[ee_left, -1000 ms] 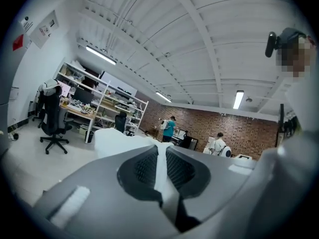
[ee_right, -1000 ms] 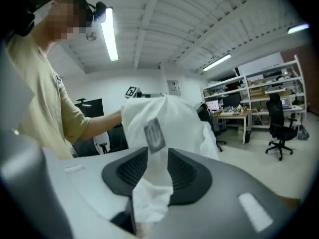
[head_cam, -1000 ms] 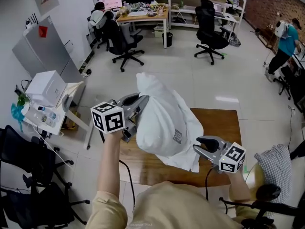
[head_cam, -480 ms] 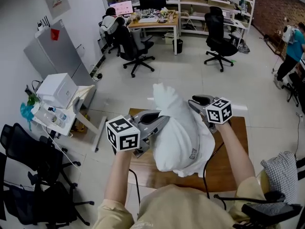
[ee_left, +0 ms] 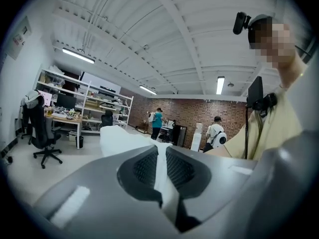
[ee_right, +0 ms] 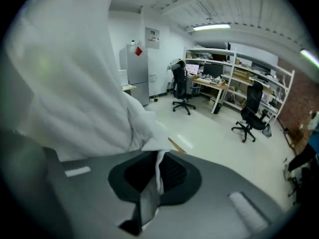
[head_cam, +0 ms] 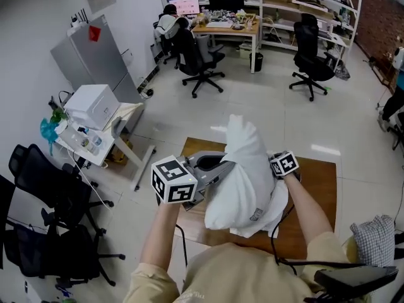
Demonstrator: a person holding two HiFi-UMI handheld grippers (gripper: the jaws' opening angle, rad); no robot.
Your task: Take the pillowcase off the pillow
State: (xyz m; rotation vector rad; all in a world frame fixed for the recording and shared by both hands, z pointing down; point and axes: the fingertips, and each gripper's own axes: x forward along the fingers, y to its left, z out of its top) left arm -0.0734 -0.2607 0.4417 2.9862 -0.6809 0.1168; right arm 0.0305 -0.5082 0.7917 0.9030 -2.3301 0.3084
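While the pillow (head_cam: 243, 160), partly in its pillowcase (head_cam: 255, 214), hangs upright above the table (head_cam: 314, 194), the left gripper (ee_left: 160, 156) is clenched on its white cloth. Right gripper (ee_right: 157, 159): jaws just closed, pinching a pillowcase fold opposite.

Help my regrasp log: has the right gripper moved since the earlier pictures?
Yes: over the brown wooden table, the right gripper went from near edge toward far edge; its jaws have just closed on white pillowcase.

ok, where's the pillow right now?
Head view, centre: the pillow is held up over the wooden table, between the left gripper and the right gripper, both shut on its white fabric.
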